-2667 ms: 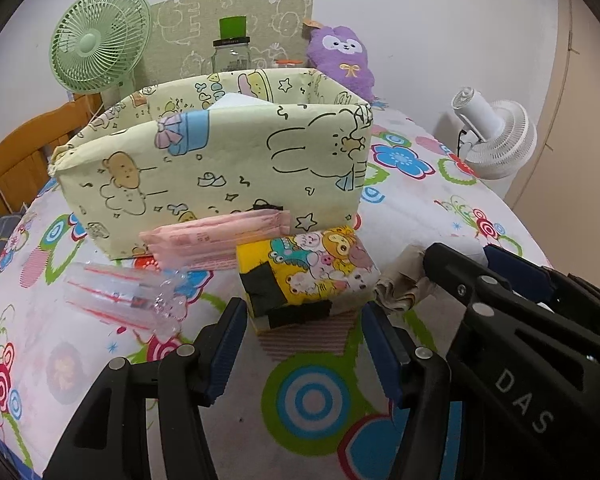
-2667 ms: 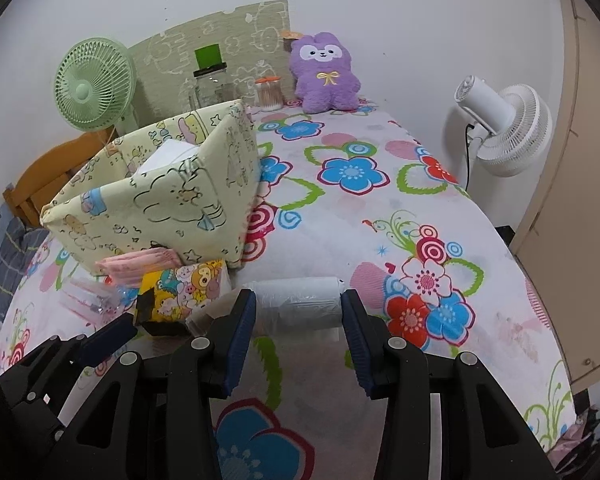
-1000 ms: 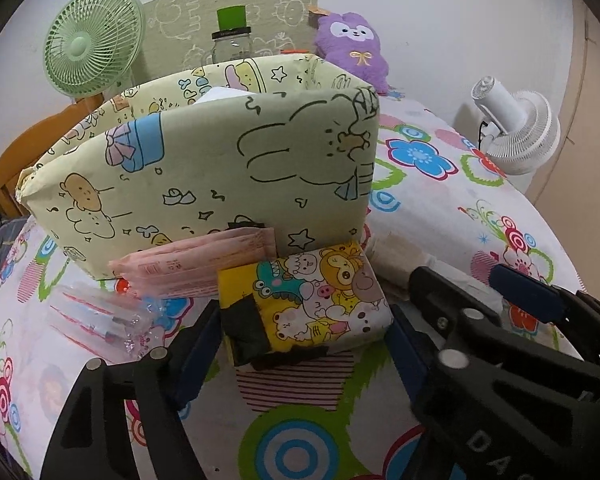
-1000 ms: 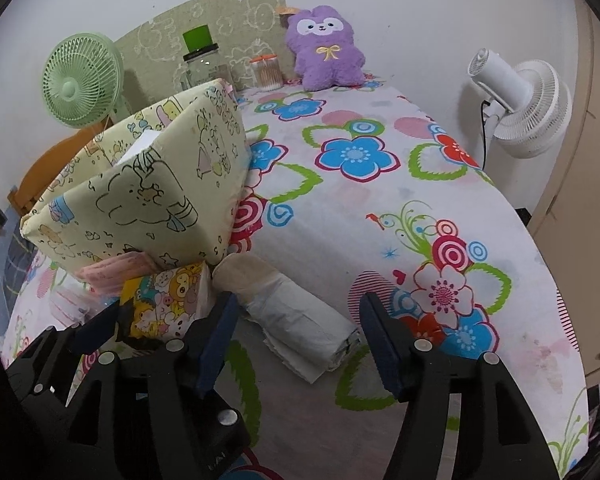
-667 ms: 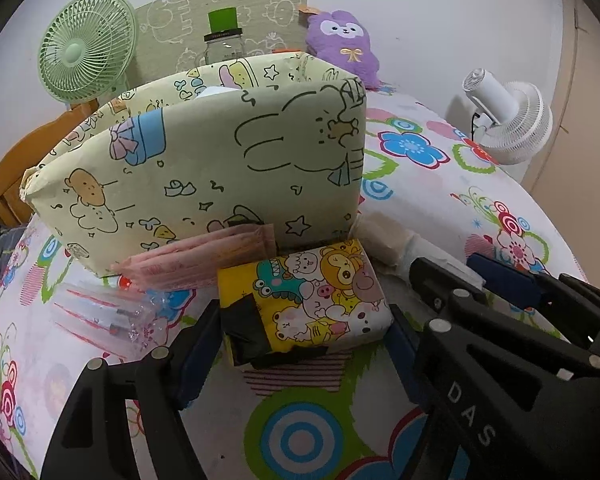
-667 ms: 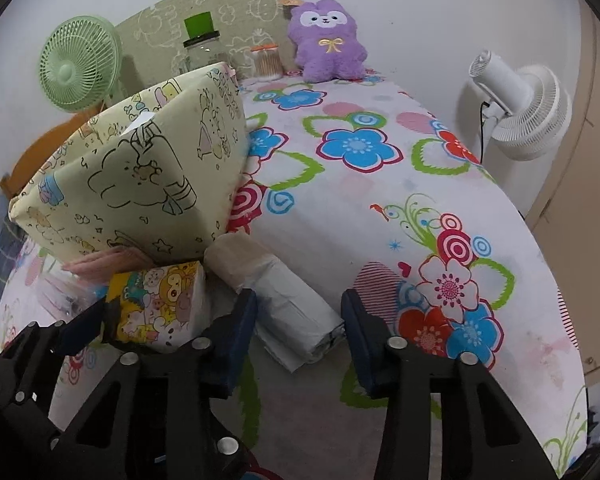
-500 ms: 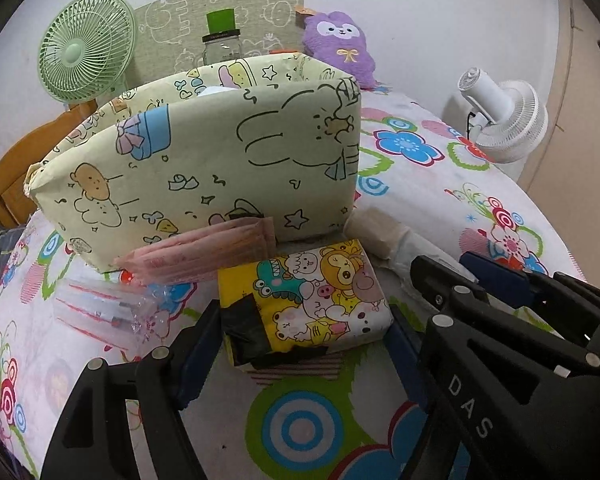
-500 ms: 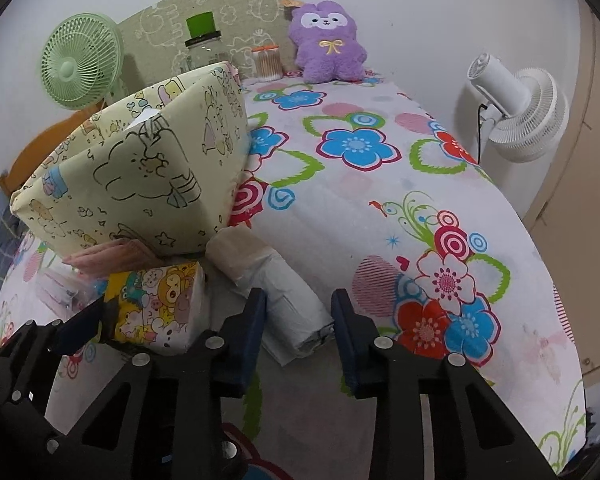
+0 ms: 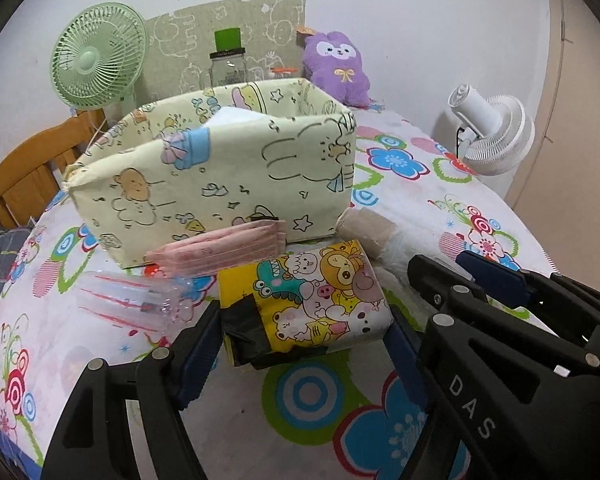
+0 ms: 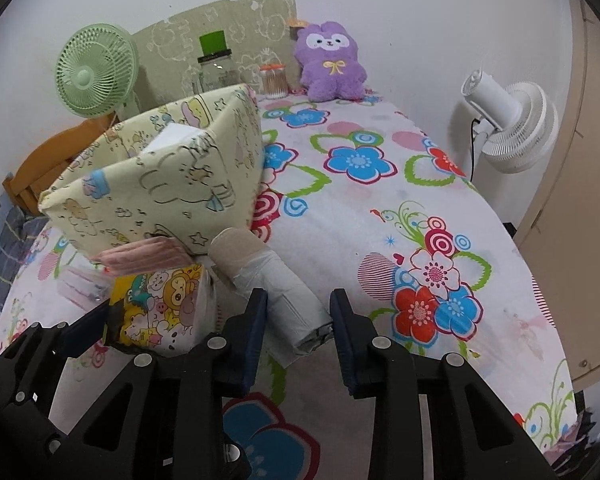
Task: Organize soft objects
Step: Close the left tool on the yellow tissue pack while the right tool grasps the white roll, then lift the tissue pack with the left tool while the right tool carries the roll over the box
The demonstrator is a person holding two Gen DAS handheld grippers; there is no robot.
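Soft packets are gathered at lower centre of both views, just in front of the cartoon-print fabric bin point(image 9: 220, 168). The cartoon-print tissue pack point(image 9: 312, 300) sits between the blue pads of the left gripper point(image 9: 300, 344); the pads look pressed against its two ends, so I read it as grasped. The right gripper point(image 10: 298, 320) is clenched on the near end of the grey-white plastic roll point(image 10: 284, 292), whose tan far end points toward the bin's corner.

Risks from here, as I judge them — the roll is held only at one end, so its long free end could sag or swing and knock the pink packet point(image 9: 220, 248) leaning on the bin wall, or its loose outer wrap could slip out of the pads. The tissue pack is squashy; a wide, light hold could let it slide out when lifted. The two grippers are close side by side at lower right of the left view, so they could collide. The bin wall looks soft and already leans; a load dragged over its rim might fold it inward.
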